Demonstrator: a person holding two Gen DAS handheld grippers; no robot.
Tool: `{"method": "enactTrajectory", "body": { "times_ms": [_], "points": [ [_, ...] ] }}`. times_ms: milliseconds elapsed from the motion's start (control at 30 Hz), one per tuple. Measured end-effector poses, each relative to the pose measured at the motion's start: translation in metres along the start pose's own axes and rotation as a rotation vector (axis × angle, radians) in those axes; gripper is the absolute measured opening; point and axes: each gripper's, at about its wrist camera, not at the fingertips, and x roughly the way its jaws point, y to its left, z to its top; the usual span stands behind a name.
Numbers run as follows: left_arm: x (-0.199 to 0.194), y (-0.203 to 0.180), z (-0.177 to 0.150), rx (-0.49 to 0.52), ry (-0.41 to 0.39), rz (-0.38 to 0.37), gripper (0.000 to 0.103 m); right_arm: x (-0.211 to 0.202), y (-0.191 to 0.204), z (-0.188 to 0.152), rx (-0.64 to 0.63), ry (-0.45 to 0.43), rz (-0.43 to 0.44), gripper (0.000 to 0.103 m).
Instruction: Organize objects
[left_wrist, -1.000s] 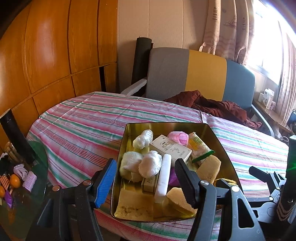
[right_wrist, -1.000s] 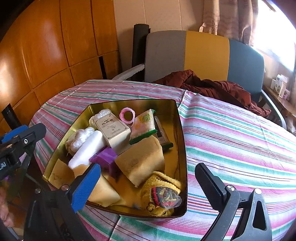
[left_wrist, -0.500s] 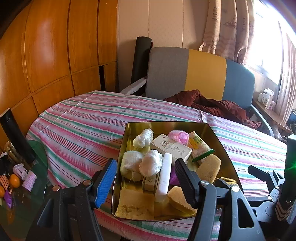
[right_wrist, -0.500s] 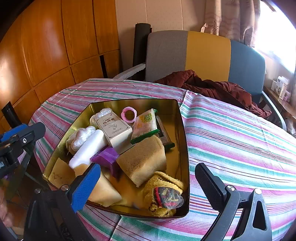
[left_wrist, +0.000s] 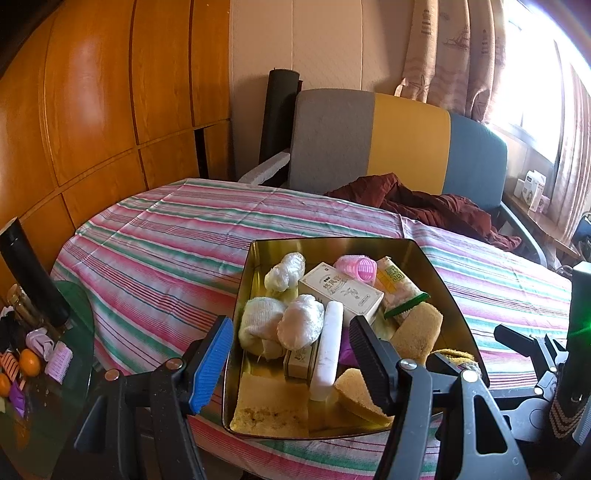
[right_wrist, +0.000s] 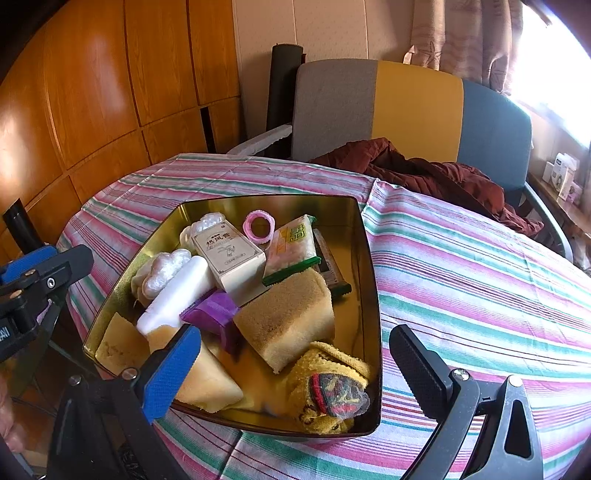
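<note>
tin: gold metal tray (right_wrist: 369, 258) on striped surface
box: cream carton (right_wrist: 229, 254) lying flat inside
sponge: tan block (right_wrist: 288, 317) tilted beside the carton

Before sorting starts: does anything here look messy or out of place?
Yes. The gold tin is a jumble: sponges, a white box, a snack packet and a yellow cloth are piled at angles, overlapping. A maroon garment lies crumpled by the chair.
</note>
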Motion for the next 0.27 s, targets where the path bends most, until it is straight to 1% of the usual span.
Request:
{"method": "enactTrajectory", "body": {
  "times_ms": [100,167,267],
  "points": [
    [-0.0006,0.0001,0.0,0.007,-0.016,0.007,0.066,0.0005,0.0012,-0.0002,-0.002,-0.003,-0.002,0.103],
    [-0.0006,0.0014,0.0,0.003,-0.022,0.006,0.064,0.001,0.0012,-0.0002,-0.003,-0.001,-0.003,0.103],
    [0.0002,0.003,0.0009,-0.002,-0.02,0.0,0.064,0.0002,0.0001,0.0006,-0.002,-0.002,0.001,0.103]
  ]
}}
